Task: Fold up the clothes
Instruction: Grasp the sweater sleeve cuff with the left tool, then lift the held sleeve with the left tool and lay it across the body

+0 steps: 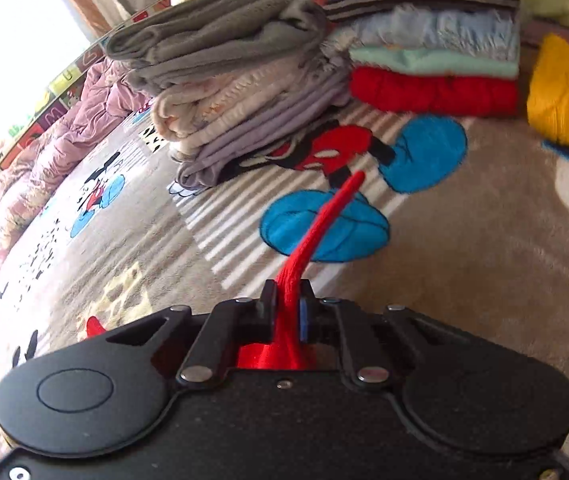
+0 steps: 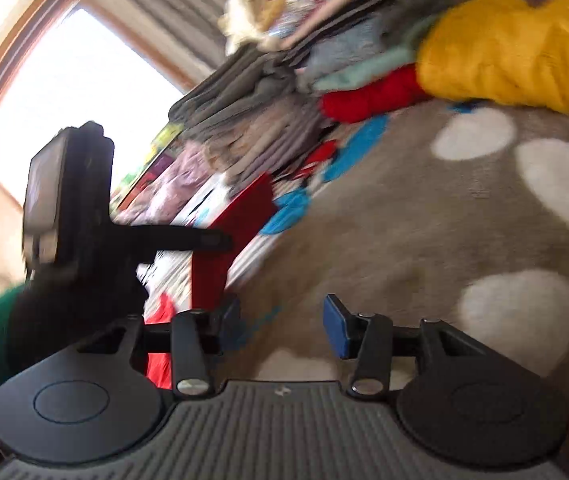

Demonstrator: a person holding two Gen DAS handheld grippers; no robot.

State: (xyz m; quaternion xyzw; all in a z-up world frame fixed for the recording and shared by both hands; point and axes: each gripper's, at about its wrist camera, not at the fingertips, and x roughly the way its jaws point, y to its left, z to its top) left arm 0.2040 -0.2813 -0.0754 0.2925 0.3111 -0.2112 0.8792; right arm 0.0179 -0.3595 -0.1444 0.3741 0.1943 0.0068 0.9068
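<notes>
Two stacks of folded clothes [image 1: 244, 92] at the far side of the cartoon blanket [image 1: 464, 240], grey and lilac in one, red, mint and blue in the other, with a loose yellow knit [image 1: 568, 96] just beside them. Nearer in, held up off the blanket, a red garment [image 1: 312, 236]: pinched tight in the left gripper [image 1: 288, 300], jaws closed on a bunched corner, a thin strip of cloth poking forward past the fingertips toward the stacks. Seen from the right wrist view, same red garment [image 2: 228, 240] hanging as a long panel below the left gripper [image 2: 220, 240], long axis running roughly up and down, lower end near the blanket. Right gripper [image 2: 282, 320] empty, jaws spread wide, blue pads [image 2: 334, 326] bare, hovering close to that hanging edge. Blurry over there, so exact contact hard to call. Probably mid-spread, judging by the pose: best to take the free corner on the same edge, clamp well in from the hem, then pull both grips apart level so the cloth goes flat and square before laying down. Slack or a twisted edge likely to spoil the crease.
</notes>
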